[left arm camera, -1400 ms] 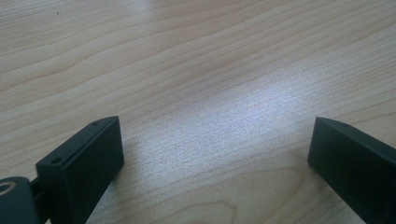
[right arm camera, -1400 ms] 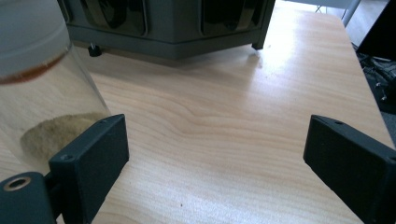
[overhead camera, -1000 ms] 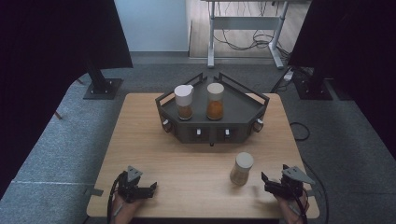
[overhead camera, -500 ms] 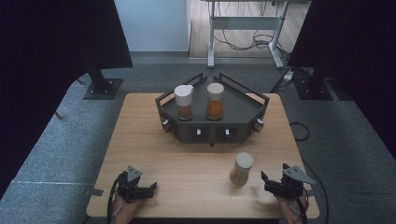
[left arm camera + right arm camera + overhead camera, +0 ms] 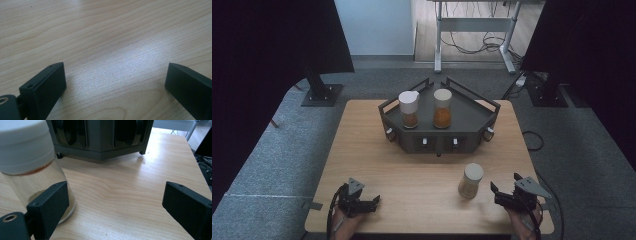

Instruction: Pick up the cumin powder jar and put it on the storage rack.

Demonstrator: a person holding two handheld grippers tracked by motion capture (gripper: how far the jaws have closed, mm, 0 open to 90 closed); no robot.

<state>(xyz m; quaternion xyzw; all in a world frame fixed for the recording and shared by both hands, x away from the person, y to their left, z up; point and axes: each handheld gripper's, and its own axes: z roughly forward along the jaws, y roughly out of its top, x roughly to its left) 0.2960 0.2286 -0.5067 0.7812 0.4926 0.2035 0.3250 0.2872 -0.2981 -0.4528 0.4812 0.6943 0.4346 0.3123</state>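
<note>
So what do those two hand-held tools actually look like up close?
Both are black. The left tool and right tool each end in two flat, blocky black jaws with small screw holes. Each carries a grey three-cornered plate on top, and a dark cable trails back from each.

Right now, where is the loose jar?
In the high view the jar stands on the table, just left of the right gripper, in front of the rack.

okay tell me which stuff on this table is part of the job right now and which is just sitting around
In the job:
- loose jar, standing beside the right tongs, which are open
- grey rack, likely its destination

Sitting around:
- two jars of orange powder already on the rack
- left tongs, open over bare table
</note>
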